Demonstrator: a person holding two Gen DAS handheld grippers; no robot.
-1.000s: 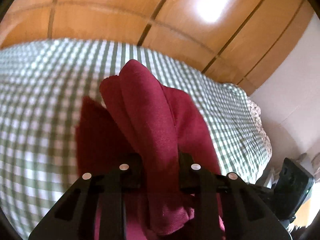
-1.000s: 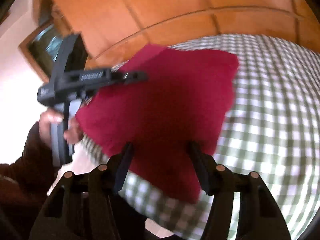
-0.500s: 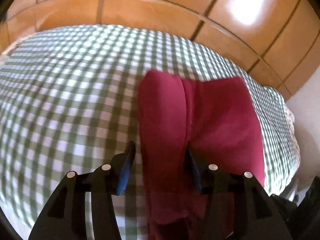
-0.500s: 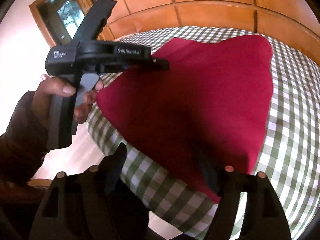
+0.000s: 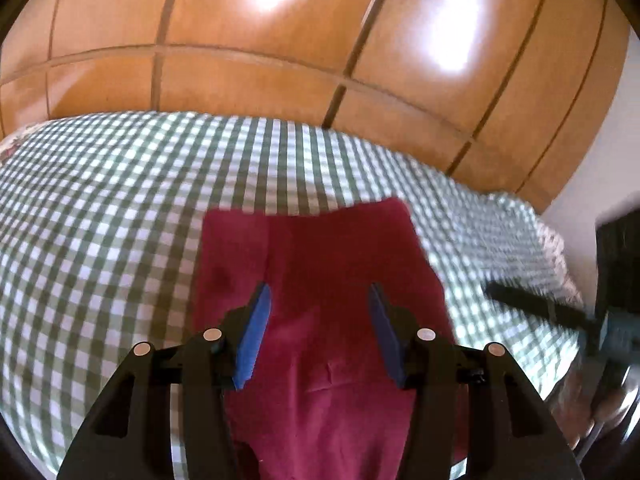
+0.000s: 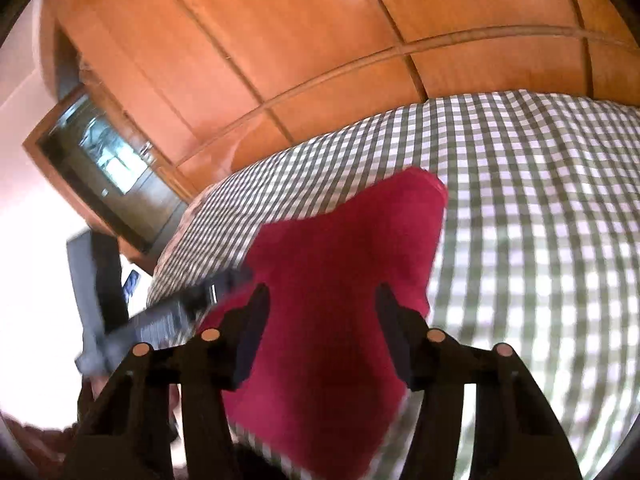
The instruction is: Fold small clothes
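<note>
1. The red cloth (image 5: 320,320) lies flat on the bed (image 5: 120,220), near its edge, on a green-and-white checked cover.
2. Left gripper (image 5: 320,304): fingers (image 5: 256,332) apart, above the cloth with no fold pinched between them.
3. Right gripper (image 6: 322,304): jaws closing, fingers (image 6: 250,332) apart above the cloth, not clamped on it.
4. A wooden panelled wardrobe (image 5: 280,60) stands behind the bed.
</note>
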